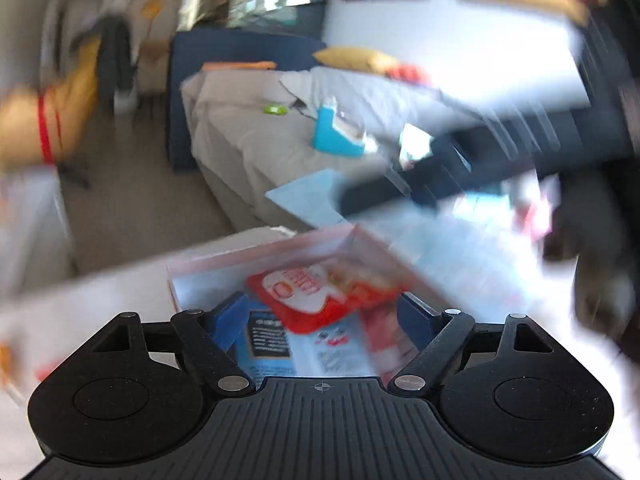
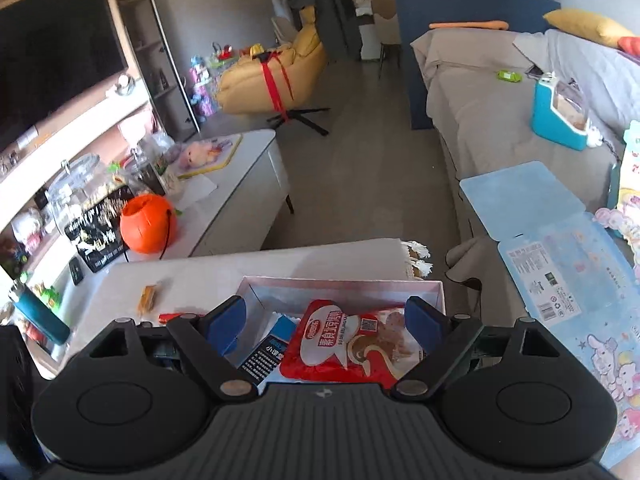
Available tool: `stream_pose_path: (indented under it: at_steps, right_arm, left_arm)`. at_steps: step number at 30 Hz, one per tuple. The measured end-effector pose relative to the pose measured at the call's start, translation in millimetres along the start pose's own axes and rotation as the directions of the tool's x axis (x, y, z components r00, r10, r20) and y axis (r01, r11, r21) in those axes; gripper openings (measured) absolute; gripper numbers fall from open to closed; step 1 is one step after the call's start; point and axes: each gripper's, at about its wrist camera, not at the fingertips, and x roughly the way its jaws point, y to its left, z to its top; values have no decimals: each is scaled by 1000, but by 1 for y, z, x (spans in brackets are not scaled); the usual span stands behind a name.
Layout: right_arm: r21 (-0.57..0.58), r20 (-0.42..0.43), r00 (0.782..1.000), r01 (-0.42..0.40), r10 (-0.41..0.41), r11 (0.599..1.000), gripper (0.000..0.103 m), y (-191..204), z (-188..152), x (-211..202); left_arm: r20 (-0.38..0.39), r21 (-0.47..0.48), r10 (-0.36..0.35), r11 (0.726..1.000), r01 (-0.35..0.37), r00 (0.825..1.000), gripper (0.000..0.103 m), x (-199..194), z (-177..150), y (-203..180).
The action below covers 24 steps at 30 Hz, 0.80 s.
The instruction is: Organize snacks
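Note:
A shallow white box (image 2: 344, 286) sits on the low white table (image 2: 200, 276). In it lie a red-and-white snack packet (image 2: 344, 348) and a blue-and-black packet (image 2: 266, 350). My right gripper (image 2: 326, 326) is open above the box, its blue fingertips either side of the red packet, holding nothing. The left wrist view is blurred; it shows the same box (image 1: 280, 256) with the red packet (image 1: 320, 296) and the blue packet (image 1: 268, 344). My left gripper (image 1: 322, 320) is open above it and empty. A small orange snack (image 2: 147, 298) and a red one (image 2: 176, 317) lie on the table left of the box.
The box's blue printed lid (image 2: 560, 264) lies open against the grey sofa (image 2: 500, 120) on the right. An orange pumpkin bucket (image 2: 147, 224) and jars stand on the TV cabinet at left. A teal bottle (image 2: 38, 312) stands at far left. A yellow chair (image 2: 272, 80) stands behind.

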Motion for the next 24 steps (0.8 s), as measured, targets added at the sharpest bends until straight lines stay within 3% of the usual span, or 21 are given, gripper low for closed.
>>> stream_pose_path:
  at_steps: [1, 3, 5, 8, 12, 14, 17, 19, 21, 22, 24]
  right_arm:
    - [-1, 9, 1000, -3, 3, 1000, 87, -2, -3, -4]
    - [-13, 23, 1000, 4, -4, 1000, 87, -4, -8, -11]
    - [-24, 43, 999, 22, -21, 999, 87, -3, -13, -18]
    - [-5, 77, 997, 12, -12, 1000, 87, -7, -26, -34]
    - [21, 125, 992, -6, 3, 1000, 87, -12, -48, -57]
    - [20, 113, 994, 1, -3, 1000, 87, -14, -60, -61]
    - [-11, 90, 996, 29, -28, 1000, 87, -9, -78, -61]
    - [-38, 68, 997, 29, -26, 999, 87, -3, -90, -60]
    - [-65, 41, 999, 14, -12, 998, 87, 3, -106, -59]
    - [-83, 26, 1000, 7, -5, 997, 87, 6, -114, -57]
    - [-122, 1, 1000, 5, -5, 993, 87, 15, -129, -53]
  left_arm:
    - [-1, -110, -33, 993, 33, 999, 86, -6, 3, 15]
    - [-9, -288, -71, 955, 65, 997, 85, -11, 8, 37]
    - [-25, -300, -91, 951, 80, 996, 85, -10, 8, 42]
    - [22, -253, -62, 965, 65, 998, 85, -24, 4, 39]
    - [29, -207, 110, 973, -102, 993, 84, -43, 2, 52]
    - [37, -216, 258, 945, -245, 965, 84, -55, 2, 74]
    - [5, -284, 420, 871, -401, 908, 84, -62, 1, 112]
    - [-61, -344, 419, 843, -413, 906, 84, -58, -5, 134]
    - [-114, -359, 393, 840, -407, 912, 84, -49, -12, 141]
    - [-119, -345, 404, 839, -420, 907, 84, -44, -14, 141]
    - [-96, -340, 498, 797, -499, 862, 78, -45, -12, 147]
